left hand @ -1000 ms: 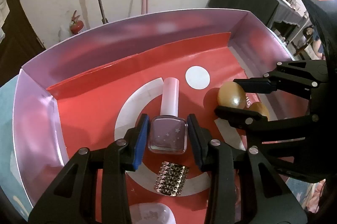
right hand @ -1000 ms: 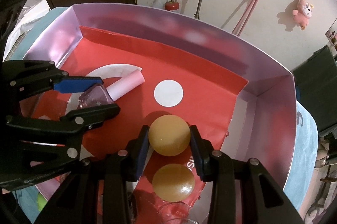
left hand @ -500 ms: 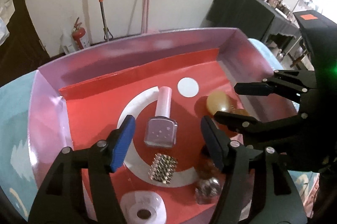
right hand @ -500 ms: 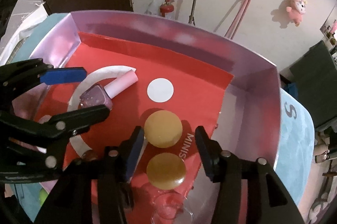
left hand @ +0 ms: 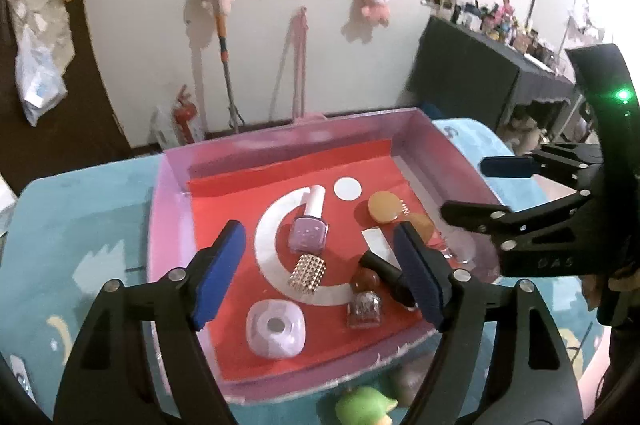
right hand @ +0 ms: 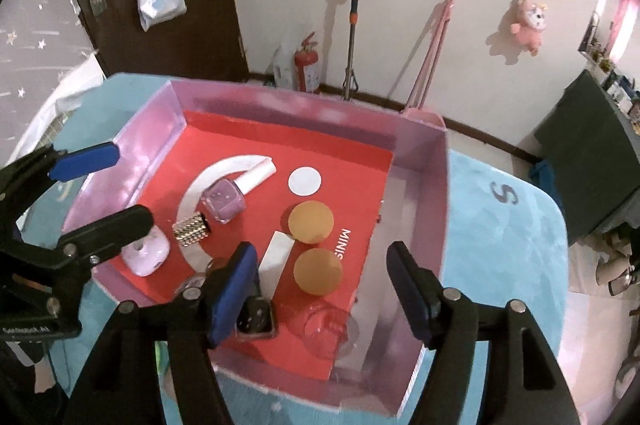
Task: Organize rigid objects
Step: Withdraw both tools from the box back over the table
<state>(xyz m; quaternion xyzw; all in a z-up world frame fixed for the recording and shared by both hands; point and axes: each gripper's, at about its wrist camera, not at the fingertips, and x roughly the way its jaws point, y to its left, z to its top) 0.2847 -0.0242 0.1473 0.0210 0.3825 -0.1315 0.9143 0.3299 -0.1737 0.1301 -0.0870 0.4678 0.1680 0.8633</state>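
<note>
A pink box (left hand: 170, 209) with a red floor holds the objects. A lilac nail polish bottle (left hand: 309, 231) lies near its middle, also in the right wrist view (right hand: 224, 200). Two amber discs (right hand: 311, 222) (right hand: 318, 272) lie to its right. A studded cylinder (left hand: 308, 272), a pale lilac case (left hand: 275, 333), a dark bottle (left hand: 386, 275) and a clear cup (right hand: 325, 331) lie nearer the front. My left gripper (left hand: 320, 275) is open and empty above the box front. My right gripper (right hand: 324, 293) is open and empty above the discs.
The box sits on a light blue rug-like surface (right hand: 500, 245). A green toy (left hand: 366, 409) lies just outside the box's front edge. A mop, a fire extinguisher (right hand: 306, 65) and a dark door stand against the far wall.
Both grippers opened, letting go of the nail polish bottle and the amber disc, and pulled back and up out of the box.
</note>
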